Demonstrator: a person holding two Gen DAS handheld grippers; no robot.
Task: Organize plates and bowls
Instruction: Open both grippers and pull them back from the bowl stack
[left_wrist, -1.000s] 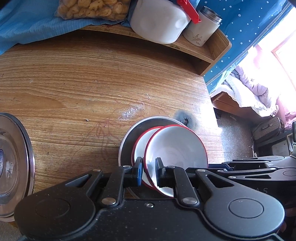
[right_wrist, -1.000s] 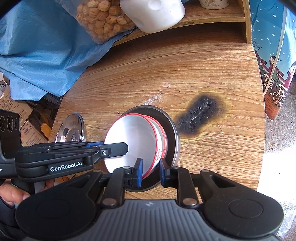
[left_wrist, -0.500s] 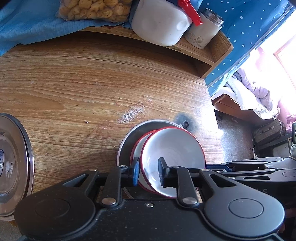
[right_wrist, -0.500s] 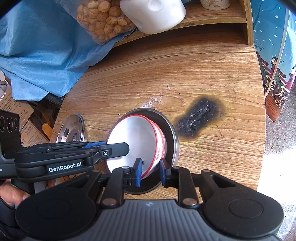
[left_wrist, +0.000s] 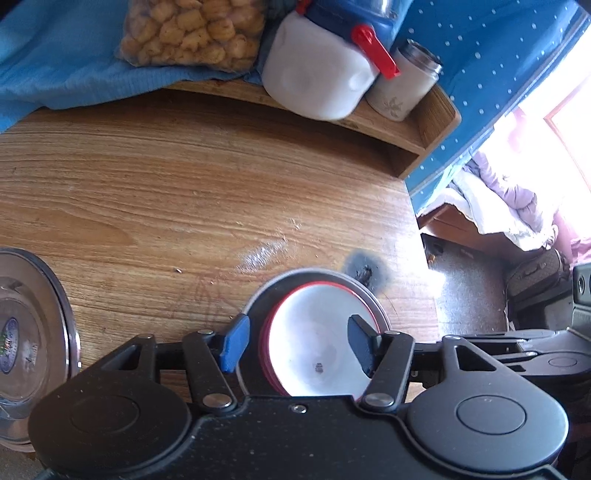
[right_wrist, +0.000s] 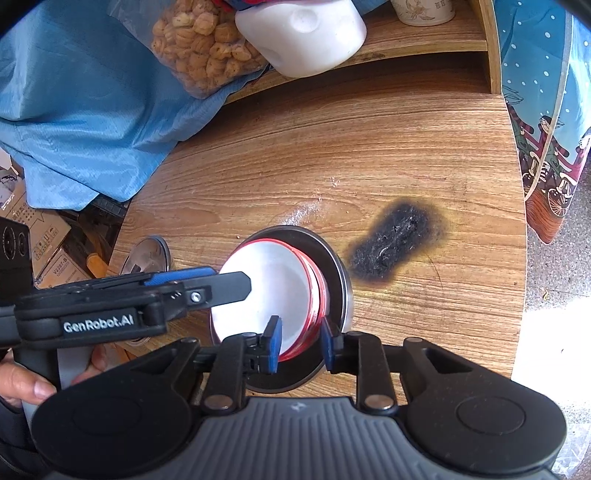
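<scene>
A round wooden table (right_wrist: 369, 155) carries a black burn mark (right_wrist: 397, 245), with a raised shelf at its far edge holding a bag of nuts (left_wrist: 192, 31), a white jug (left_wrist: 316, 83) and a cup (left_wrist: 402, 88).

Just ahead of both grippers, two white bowls with red rims (left_wrist: 314, 343) sit nested, mouths up and tipped slightly toward the left gripper's side, inside one steel plate (right_wrist: 334, 273) lying flat on the table. Being round, they have no long axis.

The left gripper (left_wrist: 295, 343) has its fingers wide apart, one on either side of the bowls, not pressing them. The right gripper (right_wrist: 299, 341) has its fingers apart too, straddling the near rim of the bowls with a gap on each side.

One steel lid (left_wrist: 26, 347) lies flat well off to the left gripper's left.
</scene>
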